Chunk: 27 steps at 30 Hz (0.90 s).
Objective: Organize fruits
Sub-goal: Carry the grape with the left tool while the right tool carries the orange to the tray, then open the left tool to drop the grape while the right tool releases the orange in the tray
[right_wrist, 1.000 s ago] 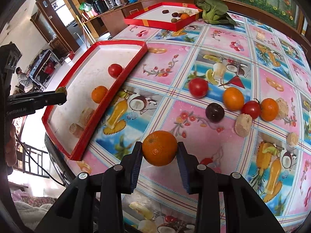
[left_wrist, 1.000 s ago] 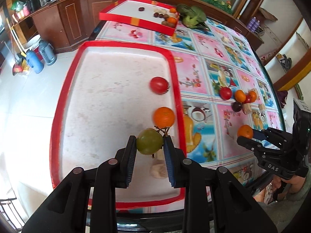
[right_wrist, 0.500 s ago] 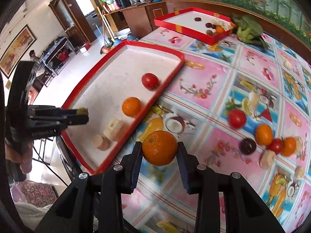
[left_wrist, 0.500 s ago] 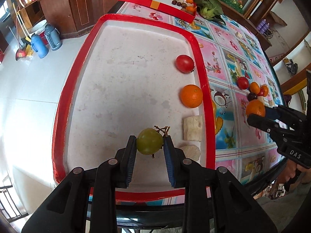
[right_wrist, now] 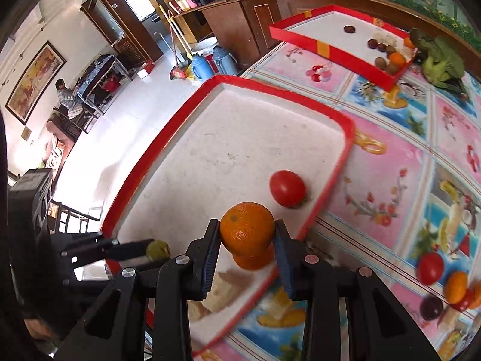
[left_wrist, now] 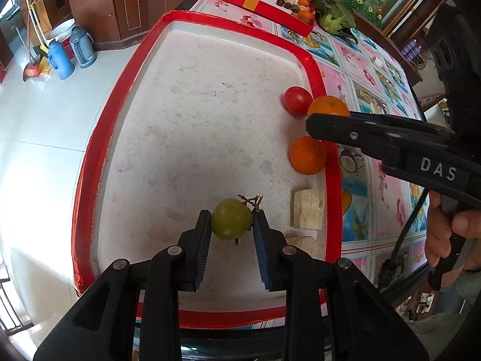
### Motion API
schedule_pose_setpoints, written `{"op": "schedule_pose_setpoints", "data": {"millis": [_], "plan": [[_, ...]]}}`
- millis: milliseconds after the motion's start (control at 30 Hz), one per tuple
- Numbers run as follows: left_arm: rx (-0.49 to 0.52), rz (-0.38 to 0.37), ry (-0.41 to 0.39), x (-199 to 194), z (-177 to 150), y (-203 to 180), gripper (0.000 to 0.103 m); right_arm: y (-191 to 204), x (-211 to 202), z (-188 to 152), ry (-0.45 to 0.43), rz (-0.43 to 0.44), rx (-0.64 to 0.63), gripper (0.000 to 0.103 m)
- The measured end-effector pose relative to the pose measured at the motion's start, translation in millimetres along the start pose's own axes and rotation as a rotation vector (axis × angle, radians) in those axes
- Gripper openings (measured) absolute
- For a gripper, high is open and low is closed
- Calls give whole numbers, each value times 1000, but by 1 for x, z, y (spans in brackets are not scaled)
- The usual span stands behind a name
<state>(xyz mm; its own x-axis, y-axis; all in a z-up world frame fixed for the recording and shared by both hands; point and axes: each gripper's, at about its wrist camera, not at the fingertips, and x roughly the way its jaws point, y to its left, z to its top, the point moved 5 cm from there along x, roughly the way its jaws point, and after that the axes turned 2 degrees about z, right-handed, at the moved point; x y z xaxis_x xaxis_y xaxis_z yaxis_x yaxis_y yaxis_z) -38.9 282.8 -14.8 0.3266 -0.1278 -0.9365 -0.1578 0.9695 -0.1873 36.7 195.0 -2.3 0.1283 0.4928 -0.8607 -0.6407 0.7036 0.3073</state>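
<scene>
From the left wrist, we see our left gripper [left_wrist: 231, 230] clamped on a green fruit [left_wrist: 231, 218] low over the red tray [left_wrist: 333, 180]; releasing carelessly could roll it. From the right wrist, our right gripper [right_wrist: 246, 242] pinches an orange [right_wrist: 247, 232] above another orange [right_wrist: 254, 260], risking collision.

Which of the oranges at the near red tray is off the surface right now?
The orange clamped in the right gripper, held above the near tray. The other orange lies loose on the tray floor by the right rim.
</scene>
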Motion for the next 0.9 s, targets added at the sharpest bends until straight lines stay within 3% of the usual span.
{"op": "schedule_pose_setpoints", "data": {"millis": [500, 733, 900], "plan": [[42, -26, 18, 11, 13, -7, 26, -18, 42, 8, 54, -2, 114, 36], [67, -35, 21, 16, 20, -16, 26, -19, 39, 17, 29, -102, 39, 36], [85, -40, 19, 19, 24, -22, 26, -18, 44, 16, 45, -110, -3, 36]]}}
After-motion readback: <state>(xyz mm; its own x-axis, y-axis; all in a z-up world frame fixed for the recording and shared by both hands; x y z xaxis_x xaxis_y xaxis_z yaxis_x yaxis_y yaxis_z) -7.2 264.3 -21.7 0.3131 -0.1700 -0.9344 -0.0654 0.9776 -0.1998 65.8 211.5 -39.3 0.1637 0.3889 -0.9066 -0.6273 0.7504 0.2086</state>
